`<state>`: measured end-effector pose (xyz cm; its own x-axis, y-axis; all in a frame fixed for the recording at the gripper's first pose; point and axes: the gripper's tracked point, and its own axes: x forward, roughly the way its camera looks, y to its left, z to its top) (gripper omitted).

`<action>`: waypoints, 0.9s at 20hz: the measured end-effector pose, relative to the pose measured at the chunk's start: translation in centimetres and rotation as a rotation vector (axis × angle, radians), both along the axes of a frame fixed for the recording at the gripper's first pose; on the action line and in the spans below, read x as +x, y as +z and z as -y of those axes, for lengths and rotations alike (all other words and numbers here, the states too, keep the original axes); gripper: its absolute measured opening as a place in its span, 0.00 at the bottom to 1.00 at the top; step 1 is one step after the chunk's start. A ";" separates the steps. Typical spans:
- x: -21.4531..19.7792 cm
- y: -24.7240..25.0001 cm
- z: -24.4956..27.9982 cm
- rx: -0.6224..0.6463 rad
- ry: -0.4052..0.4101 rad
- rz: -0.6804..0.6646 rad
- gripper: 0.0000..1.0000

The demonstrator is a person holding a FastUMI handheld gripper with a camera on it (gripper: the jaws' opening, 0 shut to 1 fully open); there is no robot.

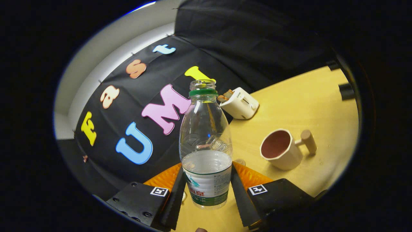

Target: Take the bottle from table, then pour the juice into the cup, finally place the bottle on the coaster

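Note:
A clear plastic bottle (pixel 206 145) with a green neck ring, no cap and a white-green label stands between my two black fingers (pixel 175 201). Both fingers press on its lower body, so my gripper (pixel 207 196) is shut on it. Clear liquid fills roughly its lower third. The view is tilted, and the bottle looks lifted off the wooden table (pixel 299 96). A cream cup (pixel 280 149) with a dark pink inside and a wooden peg handle stands on the table beyond my right finger, its mouth open. An orange coaster (pixel 249 175) lies just behind the bottle, partly hidden by it and the fingers.
A small white toaster (pixel 239 103) with bread in it stands at the table's far edge by the black cloth wall. Dark bars (pixel 346 90) sit at the table's far right.

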<state>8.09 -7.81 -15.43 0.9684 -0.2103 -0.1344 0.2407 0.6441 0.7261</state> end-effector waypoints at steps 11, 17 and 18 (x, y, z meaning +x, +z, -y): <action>7.6 4.1 -1.1 -0.572 -0.092 -0.040 0.75; 13.0 1.6 -0.8 -0.640 -0.132 -0.083 0.75; 13.9 0.8 -0.8 -0.642 -0.131 -0.092 0.75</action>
